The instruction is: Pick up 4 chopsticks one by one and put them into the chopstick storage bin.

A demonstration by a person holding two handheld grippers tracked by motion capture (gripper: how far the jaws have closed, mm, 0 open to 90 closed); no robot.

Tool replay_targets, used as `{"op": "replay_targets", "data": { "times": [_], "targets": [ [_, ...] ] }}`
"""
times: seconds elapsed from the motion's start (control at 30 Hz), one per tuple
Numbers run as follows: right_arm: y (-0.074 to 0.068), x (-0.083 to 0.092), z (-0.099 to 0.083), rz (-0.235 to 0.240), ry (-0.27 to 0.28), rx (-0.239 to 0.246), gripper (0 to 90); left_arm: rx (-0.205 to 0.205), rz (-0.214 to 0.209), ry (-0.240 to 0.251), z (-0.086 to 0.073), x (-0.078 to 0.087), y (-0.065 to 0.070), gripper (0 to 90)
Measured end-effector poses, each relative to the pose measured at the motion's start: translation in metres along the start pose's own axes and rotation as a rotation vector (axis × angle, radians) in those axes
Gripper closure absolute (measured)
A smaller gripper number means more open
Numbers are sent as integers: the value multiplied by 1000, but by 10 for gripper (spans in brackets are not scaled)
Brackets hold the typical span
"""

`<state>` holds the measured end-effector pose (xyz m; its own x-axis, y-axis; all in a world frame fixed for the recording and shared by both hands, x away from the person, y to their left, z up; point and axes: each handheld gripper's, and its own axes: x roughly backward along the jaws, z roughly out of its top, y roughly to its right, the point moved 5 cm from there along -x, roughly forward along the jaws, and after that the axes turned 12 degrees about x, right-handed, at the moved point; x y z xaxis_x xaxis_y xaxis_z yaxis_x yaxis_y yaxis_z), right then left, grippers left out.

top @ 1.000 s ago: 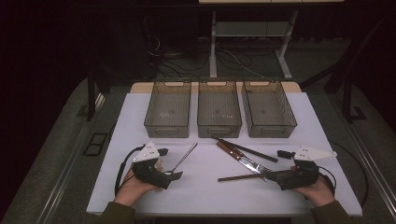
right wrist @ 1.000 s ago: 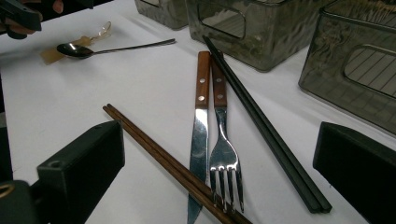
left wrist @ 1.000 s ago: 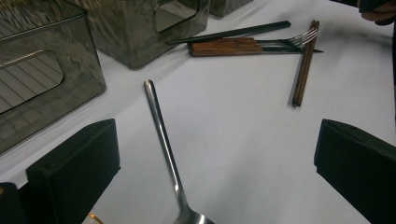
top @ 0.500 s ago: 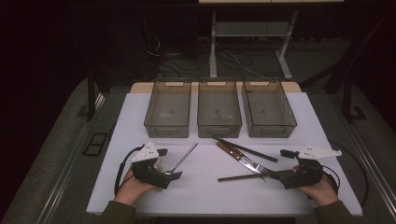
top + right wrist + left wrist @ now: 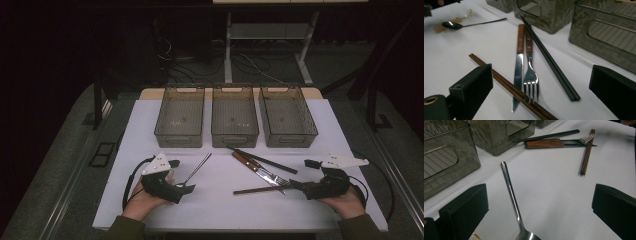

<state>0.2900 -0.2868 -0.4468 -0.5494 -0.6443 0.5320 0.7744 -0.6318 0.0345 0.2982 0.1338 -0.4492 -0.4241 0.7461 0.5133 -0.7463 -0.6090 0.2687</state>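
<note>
A steel spoon (image 5: 197, 169) lies on the white table (image 5: 145, 131), its bowl between the jaws of my open left gripper (image 5: 186, 188). In the left gripper view the spoon's handle (image 5: 510, 190) runs away from the gripper (image 5: 539, 212). At centre right lie a wooden-handled knife (image 5: 519, 57) and fork (image 5: 530, 65) side by side, black chopsticks (image 5: 549, 60) beside them and brown chopsticks (image 5: 509, 87) crossing under their tips. My right gripper (image 5: 295, 185) stands open at the brown chopsticks' (image 5: 257, 190) right end, holding nothing.
Three smoky see-through bins (image 5: 180, 116) (image 5: 234, 116) (image 5: 287, 116) stand in a row at the back of the table, all bare inside. A small gold-edged scrap (image 5: 461, 18) lies by the spoon bowl. Dark floor and cables surround the table.
The right gripper has drifted slightly to the right. The left gripper and the cutlery have stayed where they were.
</note>
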Motion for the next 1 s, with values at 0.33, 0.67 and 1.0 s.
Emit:
{"op": "replay_targets", "data": {
  "times": [0.33,0.67,1.0],
  "targets": [
    [11,7,-8,-29,-41,-12,181,-5,-4,2,0,0,1,0],
    [19,10,-17,-16,-98,-37,346,1,-7,-2,0,-1,0,4],
    [25,16,-18,-34,-121,-35,510,-1,-12,-3,0,-1,-1,4]
  ]
}}
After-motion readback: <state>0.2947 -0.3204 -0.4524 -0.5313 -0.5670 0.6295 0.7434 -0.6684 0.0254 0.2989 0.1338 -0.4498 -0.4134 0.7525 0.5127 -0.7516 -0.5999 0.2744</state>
